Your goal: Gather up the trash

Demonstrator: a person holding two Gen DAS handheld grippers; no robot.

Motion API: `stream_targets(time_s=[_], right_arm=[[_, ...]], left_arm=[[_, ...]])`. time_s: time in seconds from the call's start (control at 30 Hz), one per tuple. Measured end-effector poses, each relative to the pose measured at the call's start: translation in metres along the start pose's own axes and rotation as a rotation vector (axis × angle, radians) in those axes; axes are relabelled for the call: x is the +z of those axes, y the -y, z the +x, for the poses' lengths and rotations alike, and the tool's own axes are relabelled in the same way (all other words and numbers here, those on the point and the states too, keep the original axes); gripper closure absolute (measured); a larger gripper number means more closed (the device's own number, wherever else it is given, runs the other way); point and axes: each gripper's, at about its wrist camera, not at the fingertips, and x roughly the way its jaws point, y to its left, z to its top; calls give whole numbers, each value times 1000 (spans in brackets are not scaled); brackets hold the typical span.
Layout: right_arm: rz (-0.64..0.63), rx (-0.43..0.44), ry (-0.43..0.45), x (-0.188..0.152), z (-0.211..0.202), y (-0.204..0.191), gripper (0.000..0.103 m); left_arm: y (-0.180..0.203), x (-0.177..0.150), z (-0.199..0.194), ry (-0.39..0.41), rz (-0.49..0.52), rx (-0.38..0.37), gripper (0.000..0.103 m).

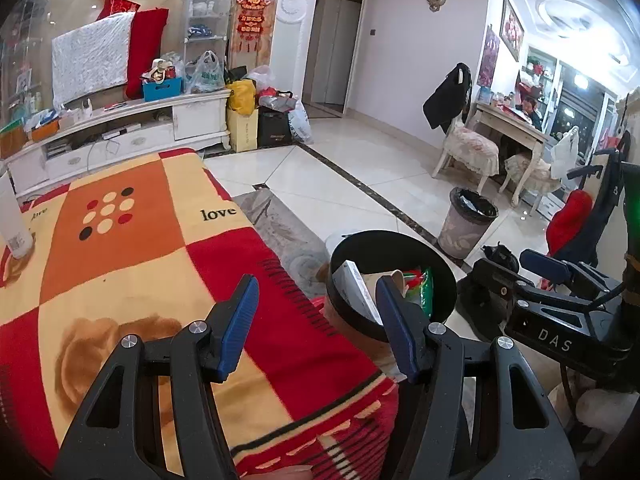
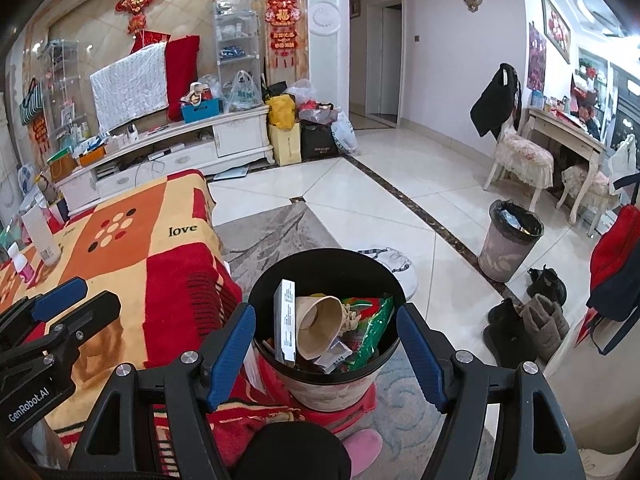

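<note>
So the trash bin sits on the floor just right of the table, round with a black rim and liner and a pale patterned wall, and it's stuffed: a tan paper cup lying on its side, a flat white box standing on edge, a crinkly green and red wrapper, plus some smaller scraps that are hard to make out. The right gripper hangs over it with its ribbed blue pads spread wide, one each side of the rim, nothing between them touching. The left gripper is over the near right corner of the table, jaws apart too and empty. The table wears a fuzzy blanket in red, orange and cream squares, with "love" printed on it and a dot pattern. A white plastic bottle stands upright at the far left. Further off on the glossy tile floor there's a second bin, same patterned wall, black liner.
</note>
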Motion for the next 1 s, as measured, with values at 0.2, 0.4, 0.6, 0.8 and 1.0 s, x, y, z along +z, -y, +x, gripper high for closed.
stream_targets(time_s=[0.2, 0.4, 0.6, 0.8, 1.0], right_arm=[[-1, 1, -6, -1, 2, 1, 32], [-2, -2, -17, -2, 5, 1, 32], [-2, -1, -27, -3, 8, 2, 32], [-4, -1, -32, -4, 10, 2, 32], [-3, -1, -49, -7, 16, 3, 32]], left_arm=[[-1, -2, 3, -9, -3, -1, 43], [0, -4, 4, -16, -3, -2, 43], [-1, -6, 9, -31, -7, -2, 43], [-3, -7, 11, -36, -15, -6, 43], [-6, -8, 14, -42, -19, -9, 43]])
